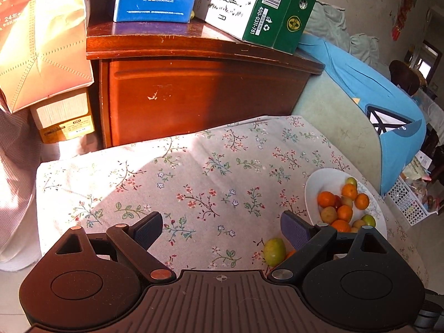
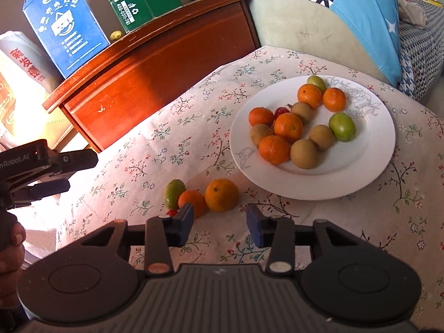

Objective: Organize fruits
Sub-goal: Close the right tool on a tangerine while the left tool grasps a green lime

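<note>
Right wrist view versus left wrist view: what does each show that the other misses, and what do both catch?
Only the right wrist view shows the larger loose orange, the left gripper from outside, and the hand holding it. Only the left wrist view shows the yellow box beside the cabinet. Both show the white plate of fruit, the loose green fruit on the floral cloth, and the wooden cabinet.

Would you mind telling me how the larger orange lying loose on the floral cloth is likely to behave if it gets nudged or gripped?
The larger orange is round and rests on soft cloth, so a nudge would probably roll it, perhaps into the smaller orange beside it. Its dimpled skin looks fairly grippy. It likely yields slightly if squeezed.
</note>
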Demonstrator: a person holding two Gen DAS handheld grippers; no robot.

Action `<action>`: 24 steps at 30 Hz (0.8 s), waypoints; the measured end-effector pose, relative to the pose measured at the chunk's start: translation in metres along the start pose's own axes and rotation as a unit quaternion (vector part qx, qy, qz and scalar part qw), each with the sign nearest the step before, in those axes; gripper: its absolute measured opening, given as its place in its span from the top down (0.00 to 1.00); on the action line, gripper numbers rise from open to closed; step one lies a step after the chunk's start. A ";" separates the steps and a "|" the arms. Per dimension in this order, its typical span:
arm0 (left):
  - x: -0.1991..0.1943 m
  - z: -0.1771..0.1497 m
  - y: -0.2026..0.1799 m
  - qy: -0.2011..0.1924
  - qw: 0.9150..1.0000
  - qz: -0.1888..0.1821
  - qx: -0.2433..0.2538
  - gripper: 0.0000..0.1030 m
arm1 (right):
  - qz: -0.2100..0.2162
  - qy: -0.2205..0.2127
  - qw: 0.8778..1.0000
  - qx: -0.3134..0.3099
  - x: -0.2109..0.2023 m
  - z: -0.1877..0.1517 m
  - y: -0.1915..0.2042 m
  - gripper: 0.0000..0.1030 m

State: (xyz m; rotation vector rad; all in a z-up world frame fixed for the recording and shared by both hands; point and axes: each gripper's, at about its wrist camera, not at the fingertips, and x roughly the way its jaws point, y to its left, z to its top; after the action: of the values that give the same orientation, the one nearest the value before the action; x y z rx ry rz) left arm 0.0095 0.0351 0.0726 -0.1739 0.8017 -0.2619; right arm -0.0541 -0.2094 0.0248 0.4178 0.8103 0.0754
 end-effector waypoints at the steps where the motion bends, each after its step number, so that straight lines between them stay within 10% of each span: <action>1: 0.000 0.000 0.001 0.000 1.000 0.000 -0.002 0.10 | 0.003 0.001 1.000 0.009 0.002 0.001 -0.002 0.59; 24: 0.009 -0.008 -0.005 0.020 1.000 -0.011 0.009 0.10 | 0.013 0.015 0.990 0.136 0.036 0.009 -0.017 0.70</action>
State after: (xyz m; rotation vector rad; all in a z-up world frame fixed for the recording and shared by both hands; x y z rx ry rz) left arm 0.0089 0.0267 0.0619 -0.1621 0.8382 -0.2944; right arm -0.0239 -0.2201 -0.0009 0.6868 0.8473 -0.0060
